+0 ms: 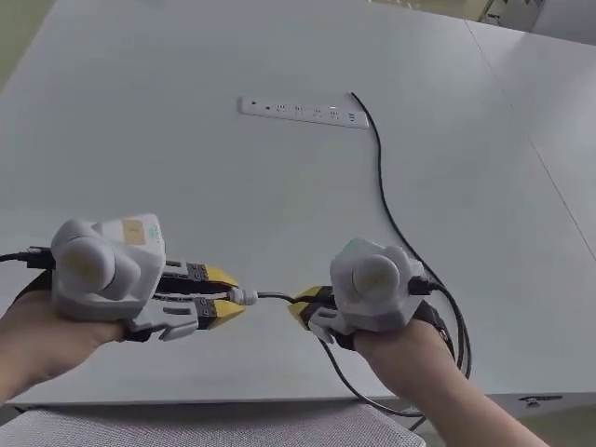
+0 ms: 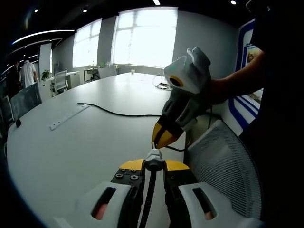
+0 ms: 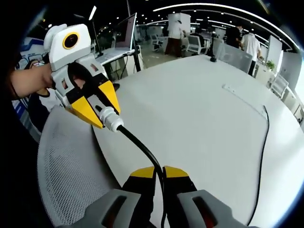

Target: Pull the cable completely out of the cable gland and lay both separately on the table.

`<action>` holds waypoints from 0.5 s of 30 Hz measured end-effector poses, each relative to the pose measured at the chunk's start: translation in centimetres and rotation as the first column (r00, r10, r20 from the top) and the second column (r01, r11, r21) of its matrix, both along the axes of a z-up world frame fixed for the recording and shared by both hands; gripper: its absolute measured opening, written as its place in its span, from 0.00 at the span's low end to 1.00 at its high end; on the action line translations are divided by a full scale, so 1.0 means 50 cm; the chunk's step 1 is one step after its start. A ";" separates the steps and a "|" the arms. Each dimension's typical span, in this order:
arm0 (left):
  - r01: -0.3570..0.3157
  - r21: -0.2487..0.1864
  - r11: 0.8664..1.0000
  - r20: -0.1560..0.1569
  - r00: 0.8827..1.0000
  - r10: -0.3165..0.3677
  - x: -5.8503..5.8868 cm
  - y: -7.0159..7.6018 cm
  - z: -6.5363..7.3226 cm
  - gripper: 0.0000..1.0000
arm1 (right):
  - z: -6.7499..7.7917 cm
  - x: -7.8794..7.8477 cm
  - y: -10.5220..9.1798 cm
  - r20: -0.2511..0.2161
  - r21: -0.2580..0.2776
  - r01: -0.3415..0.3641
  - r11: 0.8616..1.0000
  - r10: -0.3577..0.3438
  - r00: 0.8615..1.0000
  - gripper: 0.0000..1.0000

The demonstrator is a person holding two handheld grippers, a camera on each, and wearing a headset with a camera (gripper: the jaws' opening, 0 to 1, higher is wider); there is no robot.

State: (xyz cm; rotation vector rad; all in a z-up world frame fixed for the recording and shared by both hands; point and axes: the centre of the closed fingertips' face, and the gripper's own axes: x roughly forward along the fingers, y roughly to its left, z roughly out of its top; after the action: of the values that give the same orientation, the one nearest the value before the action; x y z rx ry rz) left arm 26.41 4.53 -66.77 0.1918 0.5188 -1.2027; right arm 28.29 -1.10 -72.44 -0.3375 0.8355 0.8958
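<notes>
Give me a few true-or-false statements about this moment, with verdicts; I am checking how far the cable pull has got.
1. The left gripper is shut on the cable gland. True.
2. The cable is fully out of the gland. False: it runs into the gland.
3. The right gripper is shut on the cable. True.
4. The gland lies on the table. False: it is held between jaws, off the table.
5. A power strip lies on the table. True.

Black cable (image 3: 142,148), white cable gland (image 3: 110,119); left tool (image 1: 237,295) and right tool (image 1: 296,307) yellow-tipped, pale grey bodies; white counter (image 1: 186,186).
</notes>
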 end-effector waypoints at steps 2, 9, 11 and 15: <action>-0.003 0.000 1.000 -0.002 1.000 0.003 0.001 0.002 -0.001 0.15 | 0.001 -0.002 0.000 -0.001 0.001 -0.007 1.000 0.007 1.000 0.01; -0.009 0.003 1.000 0.000 1.000 0.009 0.005 0.009 -0.002 0.15 | 0.035 -0.013 0.012 0.031 0.040 -0.014 0.999 0.013 0.999 0.12; -0.011 0.003 1.000 0.001 1.000 0.011 0.005 0.009 -0.001 0.15 | 0.056 -0.014 0.020 0.063 0.036 -0.029 0.999 0.026 0.998 0.12; -0.012 -0.001 1.000 -0.001 1.000 0.012 0.001 0.008 -0.002 0.15 | 0.083 -0.018 0.046 0.147 -0.034 -0.138 0.990 0.141 0.979 0.11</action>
State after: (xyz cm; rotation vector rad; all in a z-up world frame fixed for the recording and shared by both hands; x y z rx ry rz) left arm 26.47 4.93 -66.84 0.1875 0.5194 -1.1916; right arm 27.37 1.21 -68.29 -0.4831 0.6905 0.9790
